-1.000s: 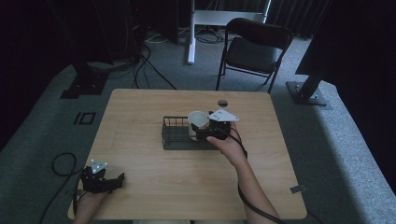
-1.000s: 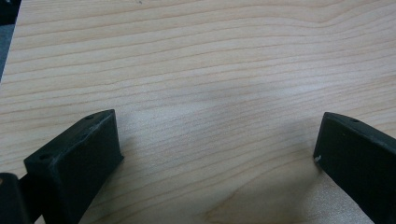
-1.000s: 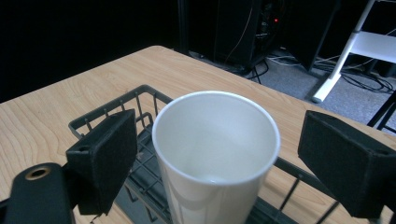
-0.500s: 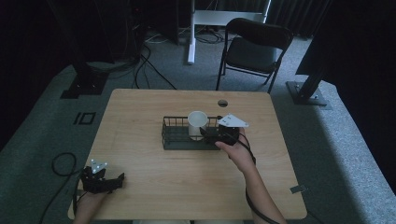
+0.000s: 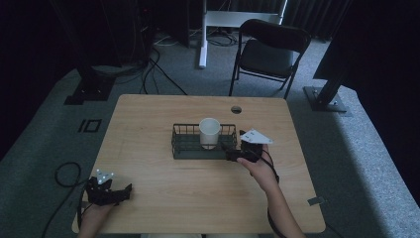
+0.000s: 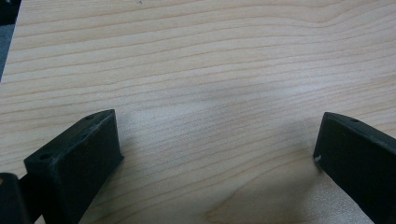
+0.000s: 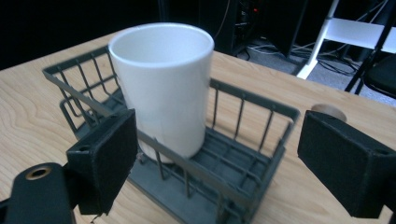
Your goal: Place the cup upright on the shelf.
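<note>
A white cup (image 5: pixel 209 132) stands upright inside a dark wire basket (image 5: pixel 185 147) in the middle of the wooden table (image 5: pixel 198 198). My right gripper (image 5: pixel 232 154) sits just off the basket's right end, open, its jaws apart from the cup. In the right gripper view the cup (image 7: pixel 163 88) stands in the basket (image 7: pixel 247 105) ahead of the right gripper (image 7: pixel 219 154), whose jaws hold nothing. My left gripper (image 5: pixel 126 191) rests near the table's front left corner. The left gripper view has the left gripper (image 6: pixel 217 140) open over bare wood.
A black folding chair (image 5: pixel 270 54) stands beyond the table's far edge. A round cable hole (image 5: pixel 236 109) is in the tabletop behind the basket. Cables (image 5: pixel 64 173) trail on the floor at the left. A stand base (image 5: pixel 324 99) sits at the right.
The right gripper, which was on the cup above the basket, has let it go and drawn back to the right and toward me. The cup now stands in the basket. The left gripper has stayed put.
</note>
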The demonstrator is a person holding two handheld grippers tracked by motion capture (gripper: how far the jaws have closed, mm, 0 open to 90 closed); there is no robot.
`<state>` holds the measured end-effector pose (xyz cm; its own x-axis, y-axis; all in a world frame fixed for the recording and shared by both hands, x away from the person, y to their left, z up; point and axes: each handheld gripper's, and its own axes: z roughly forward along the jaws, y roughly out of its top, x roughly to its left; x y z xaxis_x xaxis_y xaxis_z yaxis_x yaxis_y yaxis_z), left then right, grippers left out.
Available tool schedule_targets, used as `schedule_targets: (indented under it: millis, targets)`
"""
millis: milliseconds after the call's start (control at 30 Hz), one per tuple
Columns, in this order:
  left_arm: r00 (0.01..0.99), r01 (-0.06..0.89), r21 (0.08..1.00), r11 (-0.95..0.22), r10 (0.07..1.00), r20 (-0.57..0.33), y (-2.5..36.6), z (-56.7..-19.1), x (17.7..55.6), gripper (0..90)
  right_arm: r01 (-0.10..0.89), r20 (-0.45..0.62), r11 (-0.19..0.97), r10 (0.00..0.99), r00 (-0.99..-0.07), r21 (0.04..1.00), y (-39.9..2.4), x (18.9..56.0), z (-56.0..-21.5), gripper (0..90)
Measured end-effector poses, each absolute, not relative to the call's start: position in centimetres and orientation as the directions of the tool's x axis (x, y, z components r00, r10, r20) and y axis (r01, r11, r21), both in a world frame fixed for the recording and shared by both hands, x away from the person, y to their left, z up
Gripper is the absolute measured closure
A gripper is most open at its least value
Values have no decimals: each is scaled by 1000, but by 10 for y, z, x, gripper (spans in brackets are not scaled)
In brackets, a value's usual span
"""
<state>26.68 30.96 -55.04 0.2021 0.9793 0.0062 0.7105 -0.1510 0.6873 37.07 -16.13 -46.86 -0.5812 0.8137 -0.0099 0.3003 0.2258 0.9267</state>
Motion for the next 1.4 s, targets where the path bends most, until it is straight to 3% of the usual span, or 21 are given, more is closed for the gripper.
schedule_targets:
  millis: [900,1400]
  targets:
    - [202,710,688,-151,979,6,310,-550,267,7,408,35,226,839,-543,885,-202,351,-517,125]
    - [203,710,687,-153,979,8,310,-550,267,7,461,41,191,894,-447,867,-231,346,-532,126]
